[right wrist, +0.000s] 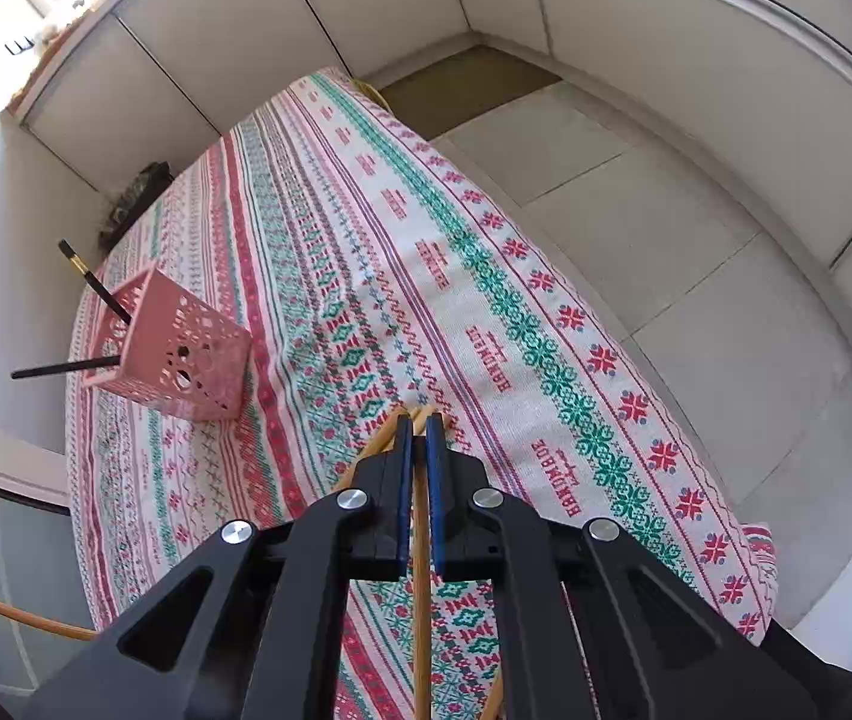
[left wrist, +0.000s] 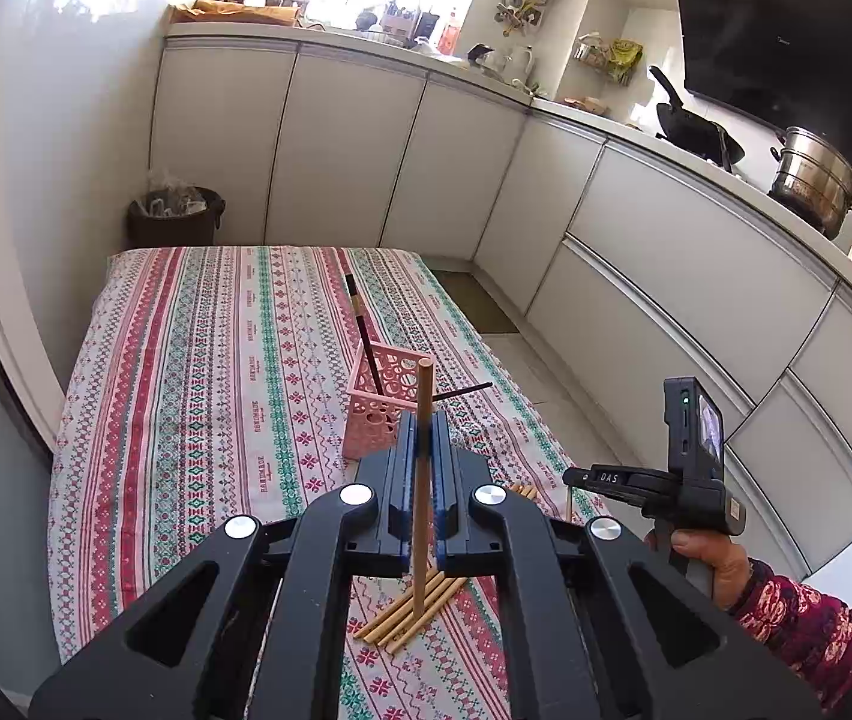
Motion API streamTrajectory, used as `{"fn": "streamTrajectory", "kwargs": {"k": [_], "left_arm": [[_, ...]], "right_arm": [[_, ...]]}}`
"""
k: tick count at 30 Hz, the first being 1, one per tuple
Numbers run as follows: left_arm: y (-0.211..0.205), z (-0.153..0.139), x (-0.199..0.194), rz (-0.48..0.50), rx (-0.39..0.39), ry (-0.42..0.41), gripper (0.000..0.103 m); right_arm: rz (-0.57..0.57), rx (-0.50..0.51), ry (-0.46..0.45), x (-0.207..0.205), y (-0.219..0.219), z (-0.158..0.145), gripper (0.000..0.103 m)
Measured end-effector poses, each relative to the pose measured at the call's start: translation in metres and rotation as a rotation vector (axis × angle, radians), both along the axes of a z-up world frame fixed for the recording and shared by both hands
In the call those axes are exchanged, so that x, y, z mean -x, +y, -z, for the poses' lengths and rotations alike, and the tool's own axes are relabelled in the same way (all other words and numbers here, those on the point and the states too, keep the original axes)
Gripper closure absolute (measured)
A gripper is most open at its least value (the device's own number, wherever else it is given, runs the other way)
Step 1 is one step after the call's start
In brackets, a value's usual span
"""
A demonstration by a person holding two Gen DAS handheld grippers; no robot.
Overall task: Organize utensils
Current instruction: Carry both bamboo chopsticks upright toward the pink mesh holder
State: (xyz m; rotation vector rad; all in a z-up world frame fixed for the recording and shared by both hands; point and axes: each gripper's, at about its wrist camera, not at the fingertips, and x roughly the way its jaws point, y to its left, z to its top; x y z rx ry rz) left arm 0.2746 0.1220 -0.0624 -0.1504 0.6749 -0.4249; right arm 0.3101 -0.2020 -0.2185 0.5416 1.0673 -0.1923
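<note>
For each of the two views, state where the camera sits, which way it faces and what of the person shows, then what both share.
Left wrist: on the left gripper, angled down over the tablecloth toward kitchen cabinets; shut on an upright chopstick; the person's right hand and sleeve show.
Right wrist: on the right gripper, steeply down at cloth and floor; shut on a chopstick; no body.
Shared: pink holder, tablecloth.

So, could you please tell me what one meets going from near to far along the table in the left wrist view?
Loose chopsticks → left claw holding a chopstick → pink holder → far table edge → bin.
</note>
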Motion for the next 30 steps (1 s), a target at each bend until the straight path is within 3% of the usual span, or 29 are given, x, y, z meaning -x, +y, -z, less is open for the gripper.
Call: {"fn": "streamTrajectory", "kwargs": {"k": [5,16,30], "left_arm": [[0.001,-0.005,0.003,-0.013,0.008,-0.025,0.099],[-0.014,-0.019,0.010,-0.014,0.015,-0.072,0.099],[-0.026,-0.050,0.016,-0.061,0.004,-0.132,0.099]], "right_arm": [[-0.011,0.009,-0.089,0.018,0.002,-0.034,0.098],[-0.097,0.152,-0.329,0.063,0.022,-0.129,0.098],[-0.123,0.174,-0.525,0.078,0.014,-0.227,0.098]]}}
